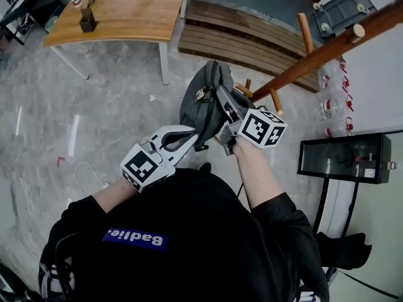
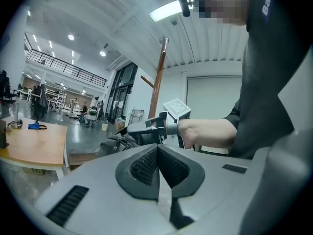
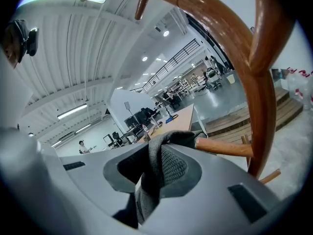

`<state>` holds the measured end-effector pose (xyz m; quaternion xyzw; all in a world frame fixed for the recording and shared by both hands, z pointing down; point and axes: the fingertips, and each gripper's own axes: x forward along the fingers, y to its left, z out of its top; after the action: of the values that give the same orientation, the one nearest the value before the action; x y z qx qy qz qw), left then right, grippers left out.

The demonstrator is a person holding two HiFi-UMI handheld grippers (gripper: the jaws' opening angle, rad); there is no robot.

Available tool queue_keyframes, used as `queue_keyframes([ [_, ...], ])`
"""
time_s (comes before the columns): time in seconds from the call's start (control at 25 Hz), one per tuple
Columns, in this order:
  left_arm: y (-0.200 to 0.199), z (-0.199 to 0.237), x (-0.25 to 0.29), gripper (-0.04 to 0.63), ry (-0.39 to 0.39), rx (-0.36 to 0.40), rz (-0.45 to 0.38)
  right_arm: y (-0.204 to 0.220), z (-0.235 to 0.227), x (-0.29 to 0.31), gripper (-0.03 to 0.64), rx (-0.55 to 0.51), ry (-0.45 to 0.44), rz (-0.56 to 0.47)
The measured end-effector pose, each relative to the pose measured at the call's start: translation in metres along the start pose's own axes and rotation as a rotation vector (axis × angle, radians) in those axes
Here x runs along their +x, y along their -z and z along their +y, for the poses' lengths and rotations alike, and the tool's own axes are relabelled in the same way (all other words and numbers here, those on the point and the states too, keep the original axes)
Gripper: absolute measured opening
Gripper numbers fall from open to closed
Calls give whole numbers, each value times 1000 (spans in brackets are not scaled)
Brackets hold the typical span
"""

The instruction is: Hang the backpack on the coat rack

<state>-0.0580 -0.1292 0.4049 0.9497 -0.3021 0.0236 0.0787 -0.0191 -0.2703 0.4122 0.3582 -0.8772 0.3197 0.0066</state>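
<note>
The right hand-held gripper pinches the grey carry strap of the backpack. The dark bag hangs just under and ahead of its jaw tips. The bag's long axis runs down from the strap toward the floor, top end up at the jaws. The tip of a wooden peg of the coat rack lies just beyond the pinched strap. The left hand-held gripper has its pads pressed together on nothing, beside the bag's near side.
</note>
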Motion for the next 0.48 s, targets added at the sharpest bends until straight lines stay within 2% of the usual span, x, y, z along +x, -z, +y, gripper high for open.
queue_keyframes([
  [0.28,3,8,1,8,-10,-8,5,-7,-22,-8,66,55,38,-32],
  [0.48,3,7,6,6,-1,-10,12,-6,-36,-18,66,103,33,-58],
])
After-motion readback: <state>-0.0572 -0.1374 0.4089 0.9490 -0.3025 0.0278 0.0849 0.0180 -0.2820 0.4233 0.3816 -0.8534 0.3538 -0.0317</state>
